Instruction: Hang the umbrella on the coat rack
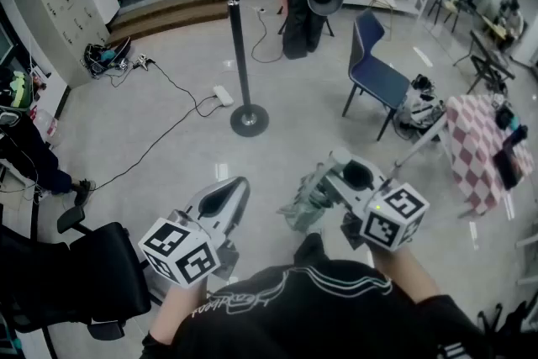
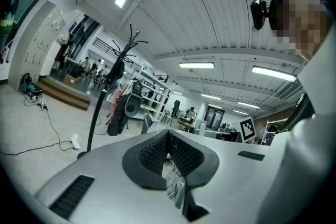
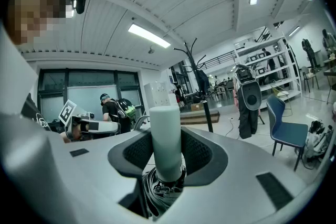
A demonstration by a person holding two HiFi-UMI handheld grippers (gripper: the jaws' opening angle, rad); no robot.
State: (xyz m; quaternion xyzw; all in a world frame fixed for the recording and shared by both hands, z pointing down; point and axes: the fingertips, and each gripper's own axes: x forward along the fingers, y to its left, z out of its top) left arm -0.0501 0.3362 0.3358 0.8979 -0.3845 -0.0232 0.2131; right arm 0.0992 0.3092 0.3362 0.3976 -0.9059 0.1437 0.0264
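1. The person's black top point(image 1: 319, 307) fills the bottom of the head view, with both arms reaching forward from it.
2. The coat rack point(image 1: 239, 46) stands on the grey floor point(image 1: 168, 172) well ahead of both tools. It is a dark pole on a round base, with a dark garment hanging at its top.
3. A blue chair point(image 1: 376, 73) stands to the right of the rack, well apart from it.
4. The right tool point(image 1: 329, 179) has its jaws spread wide around the umbrella's pale green handle point(image 3: 166, 128), pinching it from both sides. The handle stands upright between the ribbed pads.
5. The left tool point(image 1: 234, 187) has its jaws pressed together with nothing between them. It is held level beside the right tool, apart from the umbrella.
6. The umbrella point(image 1: 301, 210) is folded. Its grey-green fabric bunches below the right tool's jaws, in front of the person and far from the rack's hooks.
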